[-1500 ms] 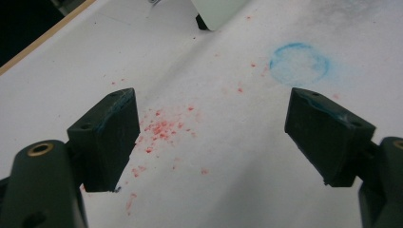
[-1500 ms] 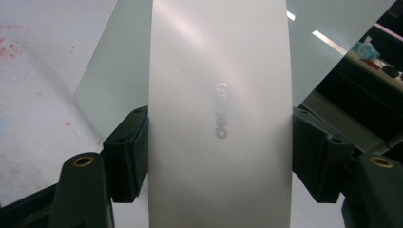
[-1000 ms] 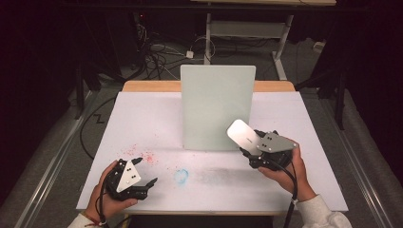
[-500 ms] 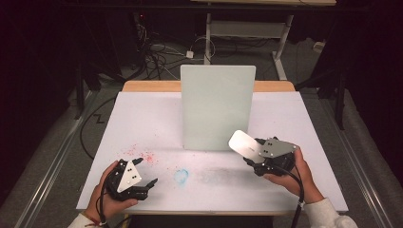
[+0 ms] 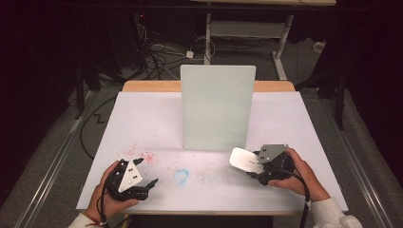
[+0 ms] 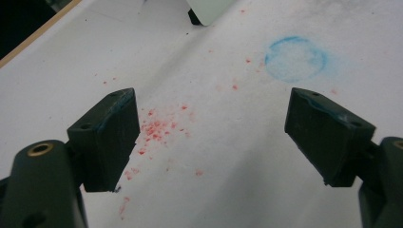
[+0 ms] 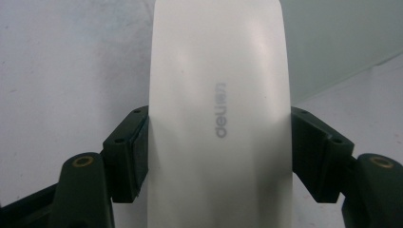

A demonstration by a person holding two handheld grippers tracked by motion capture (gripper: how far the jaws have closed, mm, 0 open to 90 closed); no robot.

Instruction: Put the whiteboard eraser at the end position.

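A white oblong eraser (image 5: 244,159) with a grey brand name on it is gripped across its width by my right gripper (image 5: 254,166), low over the table's right front. In the right gripper view the eraser (image 7: 218,95) runs up between the two pads, and both press on its sides; my right gripper (image 7: 218,156) is shut on it. At the left front my left gripper (image 5: 146,172) rests in a hand, jaws wide apart. In the left gripper view, my left gripper (image 6: 211,133) holds nothing, with bare table between its jaws.
A pale green-white board (image 5: 217,107) stands upright at mid-table, just behind the eraser. A smudged blue ring (image 5: 181,175) and red specks (image 5: 142,154) mark the white table top (image 5: 142,118). The ring (image 6: 295,59) lies ahead of the left gripper. Cables lie on the floor behind the table.
My right gripper has come down toward the table and nearer the front edge, with the eraser still in it. The left gripper has stayed where it was.
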